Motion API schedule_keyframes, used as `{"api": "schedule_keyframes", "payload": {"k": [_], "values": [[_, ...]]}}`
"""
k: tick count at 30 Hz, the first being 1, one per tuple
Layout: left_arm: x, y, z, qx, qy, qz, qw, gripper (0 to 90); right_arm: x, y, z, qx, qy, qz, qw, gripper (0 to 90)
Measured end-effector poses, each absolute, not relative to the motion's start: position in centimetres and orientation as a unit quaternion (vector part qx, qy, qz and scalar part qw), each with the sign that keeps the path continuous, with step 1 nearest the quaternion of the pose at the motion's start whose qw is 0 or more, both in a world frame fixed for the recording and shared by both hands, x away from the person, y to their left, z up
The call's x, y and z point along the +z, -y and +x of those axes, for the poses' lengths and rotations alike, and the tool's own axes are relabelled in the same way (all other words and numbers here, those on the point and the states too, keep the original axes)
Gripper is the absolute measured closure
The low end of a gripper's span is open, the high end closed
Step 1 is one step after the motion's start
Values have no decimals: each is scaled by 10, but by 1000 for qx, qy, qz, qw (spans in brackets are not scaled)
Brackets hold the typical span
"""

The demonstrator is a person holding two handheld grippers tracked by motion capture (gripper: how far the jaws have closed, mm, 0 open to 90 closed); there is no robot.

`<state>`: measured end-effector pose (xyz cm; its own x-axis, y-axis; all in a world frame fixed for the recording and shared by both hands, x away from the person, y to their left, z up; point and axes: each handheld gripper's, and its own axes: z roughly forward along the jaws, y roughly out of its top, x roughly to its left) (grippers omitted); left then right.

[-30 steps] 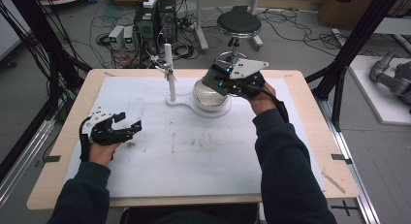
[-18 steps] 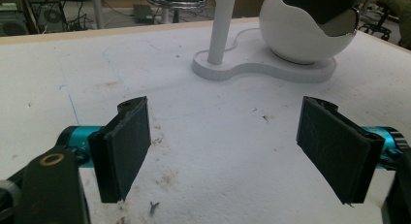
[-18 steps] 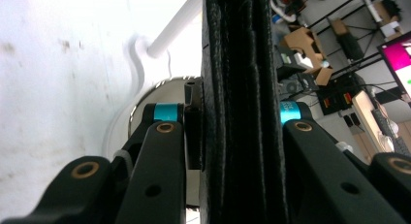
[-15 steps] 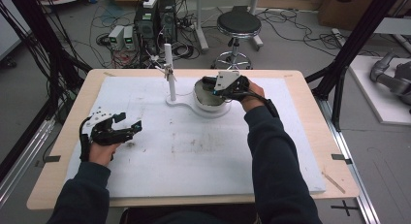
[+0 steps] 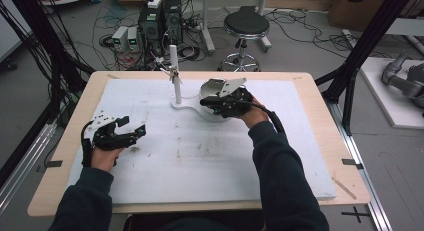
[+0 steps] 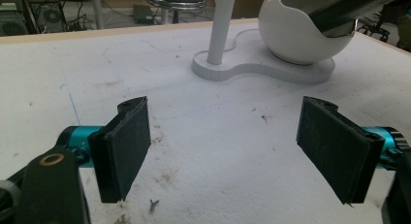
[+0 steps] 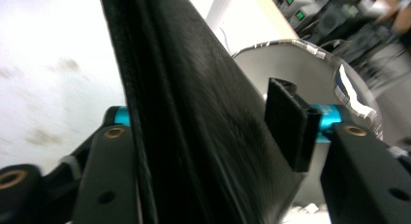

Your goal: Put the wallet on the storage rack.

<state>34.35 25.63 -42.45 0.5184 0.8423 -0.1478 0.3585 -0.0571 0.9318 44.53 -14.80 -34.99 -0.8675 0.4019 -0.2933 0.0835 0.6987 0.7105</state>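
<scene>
A white round bowl stands on a white base beside an upright white post at the table's far middle. My right gripper reaches over the bowl's rim. A flat black strip lies along its left jaw and dips into the bowl. Its jaws have just been opening, and the right pad stands apart from the strip. That strip slants into the bowl in the left gripper view. My left gripper rests at the table's left, open with nothing between its pads.
The table carries a white mat with scuffs and dark specks. Its wooden edge frames the mat. A stool, electronics and cables stand on the floor beyond the far edge.
The right hand has come down from above the bowl to its rim, and its jaws have spread. The left hand has stayed put.
</scene>
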Motion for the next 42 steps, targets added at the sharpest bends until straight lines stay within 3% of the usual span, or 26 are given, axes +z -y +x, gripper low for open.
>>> {"api": "schedule_keyframes", "payload": {"k": [6,10,14,16,18,22,25,28,37,42], "values": [[-424,-256,343,227,-435,691,531,198,-335,157,433,394,-886,139,201,397],[-425,-256,343,226,-434,691,532,198,-326,160,426,410,-884,130,185,413],[-424,-255,343,226,-434,691,532,198,-320,161,422,416,-885,121,170,544],[-424,-256,343,227,-435,691,531,198,-319,163,421,417,-887,108,167,720],[-424,-256,343,226,-435,690,532,198,-319,163,422,419,-886,107,165,770],[-424,-255,343,227,-434,691,532,198,-325,159,423,422,-886,113,153,774],[-424,-256,343,228,-434,690,533,198,-328,158,421,432,-878,120,168,716],[-424,-256,343,227,-433,691,533,198,-332,165,420,435,-868,164,174,497],[-421,-255,342,230,-423,690,541,198,-328,223,392,479,-813,273,189,297],[-417,-252,343,229,-417,690,545,195,-338,260,364,470,-791,324,218,291]]}}
